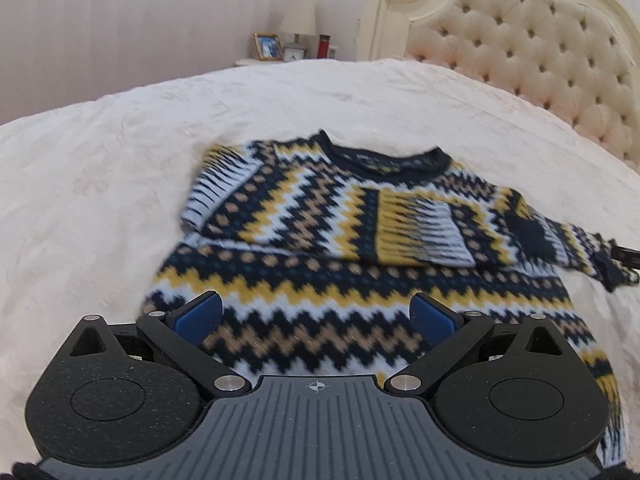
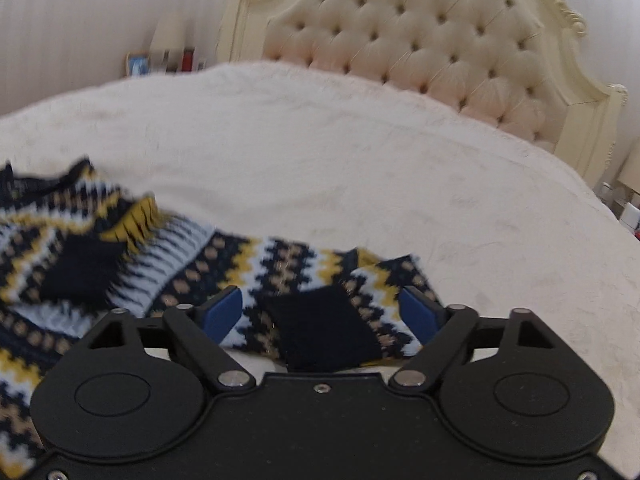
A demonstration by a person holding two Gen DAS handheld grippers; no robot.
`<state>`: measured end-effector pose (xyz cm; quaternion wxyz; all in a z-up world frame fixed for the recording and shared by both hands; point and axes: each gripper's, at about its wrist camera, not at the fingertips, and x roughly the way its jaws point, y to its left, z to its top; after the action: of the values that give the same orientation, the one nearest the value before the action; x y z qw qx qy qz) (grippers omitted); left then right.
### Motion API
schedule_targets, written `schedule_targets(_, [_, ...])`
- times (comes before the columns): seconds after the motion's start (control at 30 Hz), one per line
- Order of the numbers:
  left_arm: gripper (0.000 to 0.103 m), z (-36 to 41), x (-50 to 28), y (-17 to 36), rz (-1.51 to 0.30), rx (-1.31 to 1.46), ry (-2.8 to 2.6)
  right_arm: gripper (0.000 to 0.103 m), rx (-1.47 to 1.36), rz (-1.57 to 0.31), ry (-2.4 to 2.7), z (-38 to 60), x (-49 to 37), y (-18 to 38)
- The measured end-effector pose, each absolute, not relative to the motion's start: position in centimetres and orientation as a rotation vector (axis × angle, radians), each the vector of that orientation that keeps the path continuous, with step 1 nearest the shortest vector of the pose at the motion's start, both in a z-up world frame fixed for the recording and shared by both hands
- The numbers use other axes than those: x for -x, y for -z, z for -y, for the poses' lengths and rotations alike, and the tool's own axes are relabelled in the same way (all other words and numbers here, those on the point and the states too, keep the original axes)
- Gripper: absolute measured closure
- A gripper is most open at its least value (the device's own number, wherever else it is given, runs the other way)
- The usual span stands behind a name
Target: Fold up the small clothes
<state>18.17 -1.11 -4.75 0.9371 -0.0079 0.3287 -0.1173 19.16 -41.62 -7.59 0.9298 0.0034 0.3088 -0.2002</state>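
1. Left tool (image 1: 316, 316): blue pads spread wide, gripping nothing, positioned above the lower body of the sweater (image 1: 332, 248).
2. Right tool (image 2: 322, 314): blue pads spread wide, with the dark cuff (image 2: 324, 328) of one sleeve lying between them — neither pad visibly pressing on it.
3. Sweater: navy, yellow, tan and white zigzag knit, spread flat on the bed (image 1: 120, 152), neckline toward the far side.
4. In the left wrist view: one sleeve folded across the chest, its dark cuff (image 1: 530, 236) resting on the knit near the right shoulder; the other sleeve extending off to the right edge of the frame.
5. In the right wrist view: that extended sleeve (image 2: 280, 268) running across the white bedspread from the sweater body to the right tool.
6. Tufted cream headboard (image 2: 420, 40) at the bed's far right.
7. Nightstand beyond the bed — carrying a lamp (image 1: 298, 20), a framed photo (image 1: 267, 46) and a red bottle (image 1: 323, 45).
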Motion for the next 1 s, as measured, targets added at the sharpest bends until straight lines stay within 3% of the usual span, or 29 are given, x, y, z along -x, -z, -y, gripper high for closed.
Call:
schedule_targets(0.13, [0.002,1.8,-17.6,5.4,-0.683,-0.013,0.241,0.030,0.013,-0.679,0.382,41.5,-20.5,10.2])
schedule_targets(0.27, [0.002,1.8,-17.3,5.8,-0.709,-0.015,0.244,0.046,-0.036,-0.702,0.365,42.7,-21.1,11.5])
schedule_targets(0.33, [0.002,1.6,-17.3,5.9,-0.719,-0.013,0.244,0.061,-0.083,-0.704,0.342,43.6,-20.9,11.2])
schedule_targets(0.4, [0.002,1.5,-17.2,6.0,-0.724,-0.010,0.244,0.091,-0.111,-0.714,0.322,44.2,-20.6,10.7])
schedule_targets(0.63, [0.002,0.9,-16.5,6.1,-0.734,0.019,0.253,0.091,-0.201,-0.711,0.275,45.7,-19.3,5.7])
schedule_targets(1.0, [0.002,-1.9,-15.0,5.2,-0.720,0.077,0.249,0.091,-0.462,-0.541,-0.040,40.3,-20.0,-9.0])
